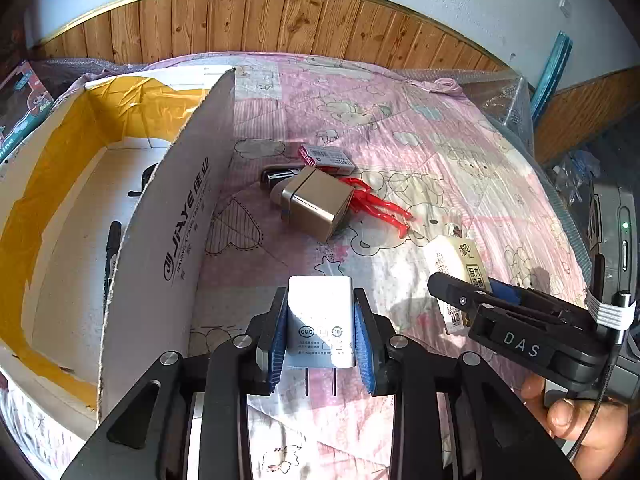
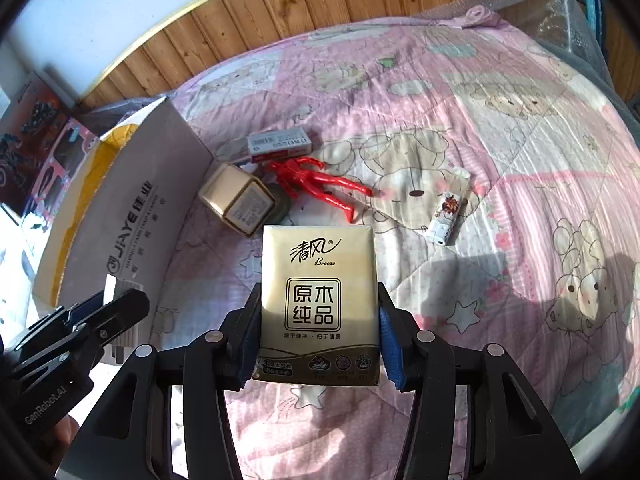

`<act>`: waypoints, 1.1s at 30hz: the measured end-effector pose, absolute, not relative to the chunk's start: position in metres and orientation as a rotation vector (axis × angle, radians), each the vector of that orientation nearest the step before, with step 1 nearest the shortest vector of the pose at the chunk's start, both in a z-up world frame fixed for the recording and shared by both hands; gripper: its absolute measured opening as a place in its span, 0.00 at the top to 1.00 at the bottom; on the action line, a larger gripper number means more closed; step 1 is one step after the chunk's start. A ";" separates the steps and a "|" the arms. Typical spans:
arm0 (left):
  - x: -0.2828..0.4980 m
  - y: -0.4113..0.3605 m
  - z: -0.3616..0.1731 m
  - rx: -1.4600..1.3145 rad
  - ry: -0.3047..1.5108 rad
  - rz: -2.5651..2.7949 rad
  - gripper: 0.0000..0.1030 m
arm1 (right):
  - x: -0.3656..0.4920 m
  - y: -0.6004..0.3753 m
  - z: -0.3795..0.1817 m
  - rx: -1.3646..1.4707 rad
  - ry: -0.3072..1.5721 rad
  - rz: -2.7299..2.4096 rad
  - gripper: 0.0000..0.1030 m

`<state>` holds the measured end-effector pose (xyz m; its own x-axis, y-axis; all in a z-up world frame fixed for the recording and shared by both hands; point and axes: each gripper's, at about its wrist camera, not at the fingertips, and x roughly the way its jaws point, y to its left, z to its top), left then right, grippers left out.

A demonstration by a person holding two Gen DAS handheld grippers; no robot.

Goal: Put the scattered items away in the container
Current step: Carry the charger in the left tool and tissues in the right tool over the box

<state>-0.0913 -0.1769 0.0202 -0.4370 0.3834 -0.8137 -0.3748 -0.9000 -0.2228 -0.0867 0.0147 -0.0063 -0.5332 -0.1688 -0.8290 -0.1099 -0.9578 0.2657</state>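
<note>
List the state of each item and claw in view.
Left claw: shut on white charger.
Right claw: shut on tissue pack.
Cardboard box: open, a black marker inside.
Gold box, red figure, lighter: lying on bedspread.

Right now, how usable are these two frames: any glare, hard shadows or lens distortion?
Left wrist view: hard sunlight, glare on the white charger, fisheye bowing the wood panelling. Right wrist view: sharp, tissue pack print legible, a dark shadow on the pink quilt at right, edges vignetted.
</note>
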 end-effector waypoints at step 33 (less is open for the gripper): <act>-0.042 -0.284 0.089 -1.100 -0.264 2.482 0.70 | -0.038 -0.089 0.096 1.175 -0.211 -2.688 0.48</act>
